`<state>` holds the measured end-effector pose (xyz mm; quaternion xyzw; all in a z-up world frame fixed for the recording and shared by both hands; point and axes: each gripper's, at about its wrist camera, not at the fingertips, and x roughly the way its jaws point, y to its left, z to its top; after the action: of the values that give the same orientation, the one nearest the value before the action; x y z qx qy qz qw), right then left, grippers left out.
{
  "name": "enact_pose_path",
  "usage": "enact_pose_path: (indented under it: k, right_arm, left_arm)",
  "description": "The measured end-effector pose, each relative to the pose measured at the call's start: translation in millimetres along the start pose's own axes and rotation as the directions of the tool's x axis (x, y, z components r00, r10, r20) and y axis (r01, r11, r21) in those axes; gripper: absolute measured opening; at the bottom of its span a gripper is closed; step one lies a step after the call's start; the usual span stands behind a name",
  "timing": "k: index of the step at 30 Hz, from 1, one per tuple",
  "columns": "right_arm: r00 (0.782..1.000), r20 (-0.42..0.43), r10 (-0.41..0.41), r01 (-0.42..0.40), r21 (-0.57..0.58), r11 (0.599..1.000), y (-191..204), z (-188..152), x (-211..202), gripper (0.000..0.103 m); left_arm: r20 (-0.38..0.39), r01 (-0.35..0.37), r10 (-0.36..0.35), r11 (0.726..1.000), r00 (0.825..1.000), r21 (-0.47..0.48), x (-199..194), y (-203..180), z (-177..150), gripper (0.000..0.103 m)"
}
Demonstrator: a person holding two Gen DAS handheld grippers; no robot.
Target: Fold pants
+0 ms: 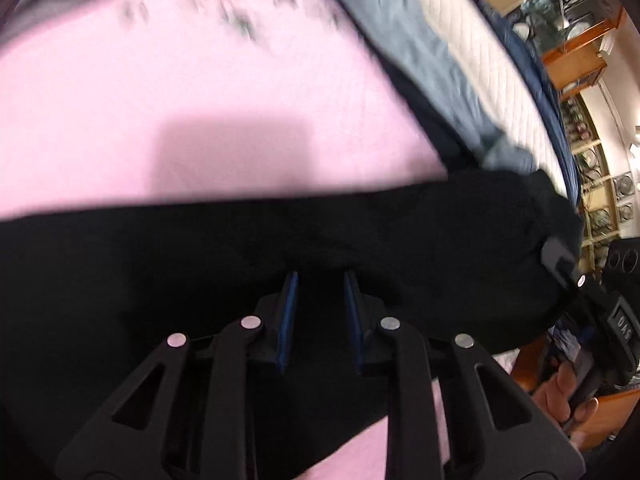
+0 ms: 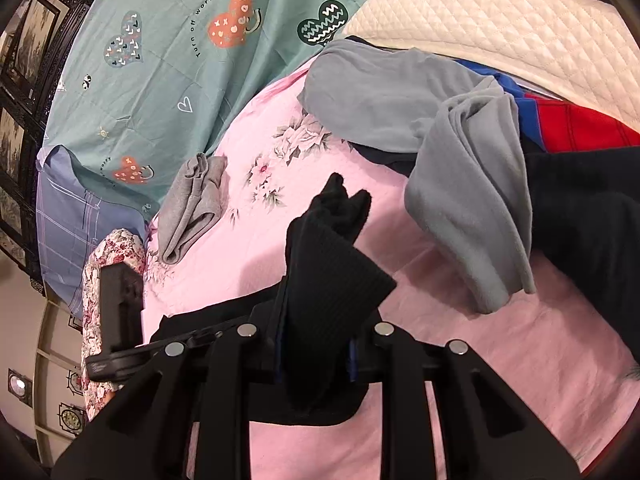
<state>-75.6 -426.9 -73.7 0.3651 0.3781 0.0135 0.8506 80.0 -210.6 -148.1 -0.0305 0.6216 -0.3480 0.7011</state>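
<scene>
The black pants [image 1: 280,248] stretch across the pink bedsheet [image 1: 200,100] in the left wrist view. My left gripper [image 1: 320,280] has its blue-padded fingers a little apart with black cloth between and under them; whether they pinch it is unclear. My right gripper [image 2: 316,344] is shut on a ribbed black cuff or waistband of the pants [image 2: 332,272], which sticks up between its fingers. The right gripper also shows at the far right edge of the pants in the left wrist view [image 1: 560,260].
Grey fleece pants [image 2: 460,184] lie in a pile with dark, blue and red clothes [image 2: 580,128] at the right. A small grey garment [image 2: 192,208] lies on the sheet. A teal heart-print quilt [image 2: 160,60] and a white quilted mattress [image 2: 500,32] lie behind.
</scene>
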Motion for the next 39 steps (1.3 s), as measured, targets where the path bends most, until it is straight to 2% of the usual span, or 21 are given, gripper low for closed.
enact_pose_path:
  k: [3, 6, 9, 10, 11, 12, 13, 14, 16, 18, 20, 23, 24, 26, 27, 29, 33, 36, 39]
  right_arm:
    - [1.0, -0.009, 0.004, -0.004, 0.009, 1.0, -2, 0, 4, 0.023]
    - [1.0, -0.013, -0.002, 0.003, 0.022, 1.0, -5, 2, 8, 0.023]
    - [1.0, -0.011, -0.012, 0.012, 0.023, 1.0, -2, 2, 8, 0.023]
    - [1.0, -0.009, -0.019, 0.019, 0.016, 1.0, 0, 2, 7, 0.023]
    - [1.0, -0.005, -0.028, 0.028, 0.007, 1.0, 2, 2, 6, 0.023]
    - [0.999, 0.0, -0.04, 0.04, -0.002, 0.999, 5, 2, 4, 0.023]
    - [0.999, 0.006, -0.054, 0.054, -0.011, 0.998, 8, 1, 3, 0.023]
    - [0.998, 0.011, -0.065, 0.065, -0.018, 0.998, 9, 0, 2, 0.023]
    - [0.997, 0.01, -0.08, 0.08, -0.026, 0.996, 12, -1, 4, 0.023]
    - [0.996, 0.007, -0.091, 0.091, -0.027, 0.995, 16, -1, 7, 0.023]
    - [0.995, 0.005, -0.099, 0.099, -0.041, 0.994, 26, 0, 11, 0.023]
    - [0.995, 0.001, -0.097, 0.097, -0.092, 0.991, 53, 0, 18, 0.023]
    - [0.995, -0.003, -0.095, 0.094, -0.116, 0.989, 64, 0, 22, 0.023]
    - [0.995, -0.021, -0.095, 0.09, -0.175, 0.98, 95, -2, 33, 0.023]
    - [0.995, -0.029, -0.096, 0.089, -0.192, 0.977, 105, -3, 37, 0.023]
    - [0.993, -0.053, -0.102, 0.086, -0.251, 0.964, 137, -8, 53, 0.023]
    - [0.989, -0.074, -0.127, 0.088, -0.395, 0.915, 201, -32, 87, 0.023]
    - [0.98, -0.106, -0.169, 0.087, -0.534, 0.841, 252, -67, 128, 0.023]
    - [0.956, -0.173, -0.235, 0.072, -0.641, 0.764, 282, -108, 171, 0.023]
  left_arm:
    - [0.007, -0.044, 0.043, 0.994, 0.999, 0.101, 2, -18, -8, 0.026]
    - [0.016, -0.067, 0.066, 0.99, 0.998, 0.12, 3, -24, -10, 0.026]
    - [0.002, 0.003, -0.003, 0.996, 1.0, 0.089, -15, -14, -14, 0.026]
    - [0.03, 0.022, -0.024, 0.996, 0.999, 0.085, -29, -7, -18, 0.027]
    - [0.072, 0.026, -0.031, 0.996, 0.997, 0.081, -46, 1, -23, 0.032]
    - [0.125, 0.015, -0.024, 0.997, 0.992, 0.07, -67, 14, -28, 0.037]
    - [0.181, -0.006, -0.002, 0.999, 0.984, 0.044, -91, 31, -35, 0.047]
    - [0.24, -0.051, 0.051, 0.999, 0.969, -0.008, -117, 56, -45, 0.049]
    - [0.287, -0.14, 0.165, 0.985, 0.944, -0.104, -150, 100, -64, 0.049]
    - [0.307, -0.195, 0.268, 0.949, 0.913, -0.248, -183, 159, -91, 0.047]
    - [0.311, -0.183, 0.305, 0.913, 0.9, -0.365, -208, 212, -119, 0.047]
    - [0.294, -0.185, 0.335, 0.88, 0.895, -0.438, -224, 261, -149, 0.047]
    - [0.292, -0.182, 0.333, 0.878, 0.896, -0.443, -223, 267, -152, 0.047]
    - [0.31, -0.121, 0.28, 0.887, 0.909, -0.446, -220, 286, -162, 0.049]
    - [0.341, -0.085, 0.252, 0.895, 0.906, -0.438, -222, 292, -165, 0.05]
    - [0.382, -0.043, 0.21, 0.915, 0.9, -0.402, -223, 295, -168, 0.06]
    - [0.425, -0.047, 0.203, 0.936, 0.882, -0.35, -217, 287, -171, 0.061]
    - [0.455, 0.036, 0.138, 0.935, 0.88, -0.353, -217, 292, -169, 0.065]
    - [0.478, 0.107, 0.081, 0.929, 0.875, -0.353, -219, 300, -171, 0.065]
